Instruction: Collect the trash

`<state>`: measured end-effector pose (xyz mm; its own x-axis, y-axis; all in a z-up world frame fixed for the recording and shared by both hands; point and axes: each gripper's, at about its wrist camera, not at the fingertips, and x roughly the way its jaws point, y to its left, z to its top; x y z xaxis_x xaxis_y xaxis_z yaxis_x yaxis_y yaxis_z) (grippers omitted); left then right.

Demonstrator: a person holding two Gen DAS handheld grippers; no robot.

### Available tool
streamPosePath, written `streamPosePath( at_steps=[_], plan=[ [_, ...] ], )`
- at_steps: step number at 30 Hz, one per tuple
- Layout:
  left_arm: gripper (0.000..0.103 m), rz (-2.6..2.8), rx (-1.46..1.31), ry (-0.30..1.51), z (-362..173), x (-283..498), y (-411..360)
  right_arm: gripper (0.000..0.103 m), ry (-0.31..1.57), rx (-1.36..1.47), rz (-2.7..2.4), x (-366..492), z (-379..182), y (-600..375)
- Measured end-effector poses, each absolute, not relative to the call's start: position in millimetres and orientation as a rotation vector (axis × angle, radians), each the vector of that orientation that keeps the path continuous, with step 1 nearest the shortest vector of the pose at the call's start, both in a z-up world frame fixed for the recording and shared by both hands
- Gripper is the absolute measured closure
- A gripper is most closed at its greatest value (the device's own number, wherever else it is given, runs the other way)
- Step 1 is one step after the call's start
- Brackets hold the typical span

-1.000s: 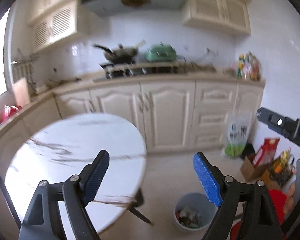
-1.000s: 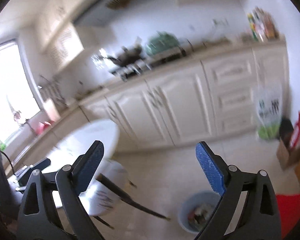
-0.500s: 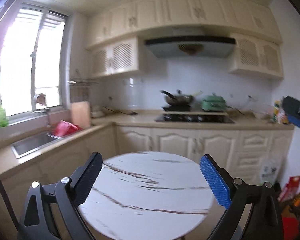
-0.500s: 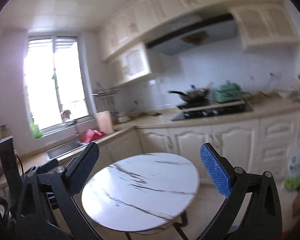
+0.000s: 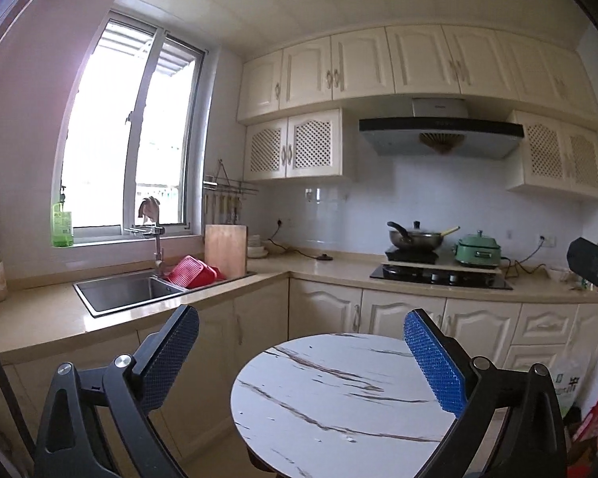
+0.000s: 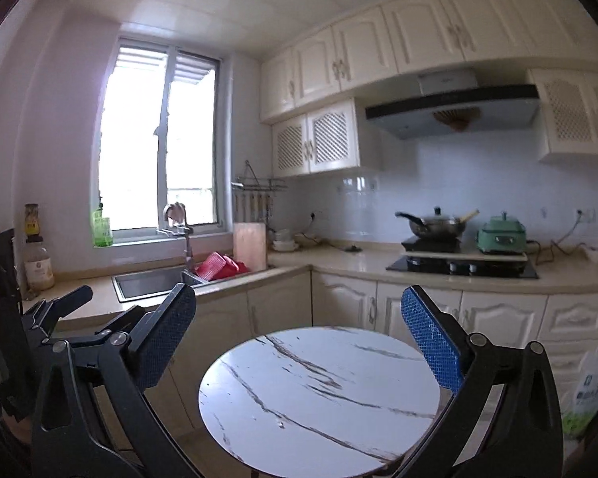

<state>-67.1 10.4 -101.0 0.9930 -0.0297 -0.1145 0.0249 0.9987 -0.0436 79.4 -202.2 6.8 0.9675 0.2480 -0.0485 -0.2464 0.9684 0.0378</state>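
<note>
Steel sink (image 5: 127, 288) with one red basket (image 5: 193, 273) at its right end. One cutting board (image 5: 226, 250) beside it. Round marble table (image 5: 339, 402) below center. One wok (image 5: 416, 239) and one green pot (image 5: 478, 249) on the stove (image 5: 438, 273). Left gripper (image 5: 301, 362) and right gripper (image 6: 297, 352): jaws spread wide, holding nothing, both above the table. No trash visible; table looks bare.

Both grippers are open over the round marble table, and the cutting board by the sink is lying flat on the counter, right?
Not quite. The cutting board stands upright beside the sink, as the left wrist view shows. The rest holds: left gripper and right gripper are both open and empty, pointed over the round marble table.
</note>
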Motion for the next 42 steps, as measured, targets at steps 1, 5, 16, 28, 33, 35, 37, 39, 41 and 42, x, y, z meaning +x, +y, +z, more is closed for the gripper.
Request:
streamPosePath(
  at_steps=[1,5,16,28,33,35,37,39,41,42],
  plan=[
    [0.001,-0.024,-0.043,0.112,-102.3,-64.6,9.6,0.000,0.050,0.030,0.250,77.0,5.9,-200.0],
    [0.001,-0.014,-0.034,0.099,-108.8,-66.3,5.5,0.000,0.035,0.019,0.243,66.9,0.3,-192.6],
    [0.001,-0.029,-0.018,0.110,-110.8,-62.2,-12.8,0.000,0.035,0.001,0.194,57.3,-7.5,-192.1],
    [0.001,-0.055,0.003,0.114,-99.5,-41.9,6.1,0.000,0.050,0.007,0.196,57.3,-8.8,-193.5],
    [0.001,-0.059,0.002,0.114,-98.1,-34.1,13.5,0.000,0.052,0.007,0.199,57.3,-9.9,-191.9],
    [0.001,-0.058,0.000,0.113,-95.1,-29.7,16.0,0.000,0.059,0.005,0.201,57.5,-10.0,-191.8],
    [0.001,-0.060,0.000,0.114,-97.0,-27.3,18.2,0.000,0.061,0.004,0.202,57.8,-10.4,-190.4],
    [0.001,-0.061,0.002,0.113,-99.5,-27.6,18.4,0.000,0.067,0.004,0.205,58.6,-11.2,-190.0],
    [0.001,-0.063,0.003,0.115,-100.2,-26.1,19.9,0.000,0.070,0.005,0.204,59.0,-12.4,-189.2],
    [0.001,-0.064,0.005,0.114,-98.0,-24.1,20.7,0.000,0.072,0.005,0.205,59.3,-12.8,-189.2]
  ],
)
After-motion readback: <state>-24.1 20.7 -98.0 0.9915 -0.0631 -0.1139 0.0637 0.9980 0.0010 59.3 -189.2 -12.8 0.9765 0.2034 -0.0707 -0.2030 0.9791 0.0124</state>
